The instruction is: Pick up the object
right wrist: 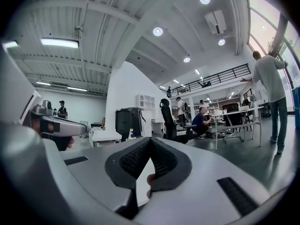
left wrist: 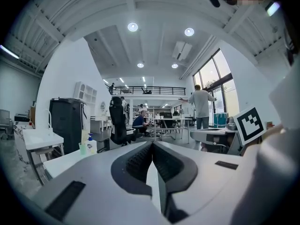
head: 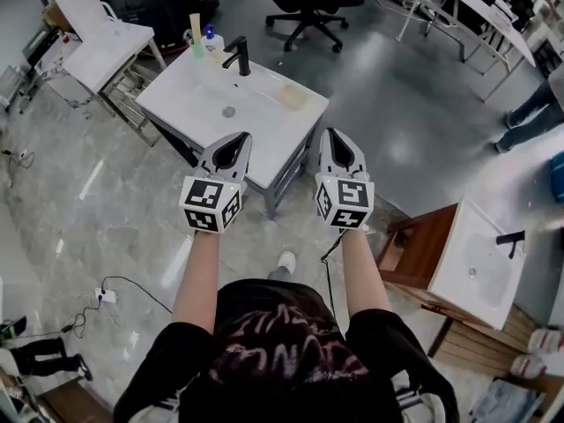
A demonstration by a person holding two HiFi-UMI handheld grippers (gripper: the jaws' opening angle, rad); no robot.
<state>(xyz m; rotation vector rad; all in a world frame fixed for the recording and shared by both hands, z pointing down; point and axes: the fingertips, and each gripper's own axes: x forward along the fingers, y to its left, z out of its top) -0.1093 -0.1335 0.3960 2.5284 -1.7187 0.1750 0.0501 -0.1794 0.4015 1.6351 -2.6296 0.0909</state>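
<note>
A white sink counter (head: 198, 104) with a black faucet (head: 239, 55) stands in front of me in the head view. On its right part lies a flat pale-yellow object (head: 293, 96). At the back edge are a soap bottle (head: 211, 42) and a green cup (head: 196, 46); both also show in the left gripper view, the soap bottle (left wrist: 90, 144) beside the green cup (left wrist: 82, 147). My left gripper (head: 239, 137) is over the counter's near edge, jaws shut and empty (left wrist: 151, 143). My right gripper (head: 332, 133) is just off the counter's near right corner, also shut with nothing held (right wrist: 149, 138).
A black office chair (head: 308, 3) stands beyond the counter. A white table (head: 106, 47) is at the back left. A second sink (head: 480, 263) on a wooden stand sits at the right. A power strip with cable (head: 106, 295) lies on the floor. A person (left wrist: 201, 108) stands far off.
</note>
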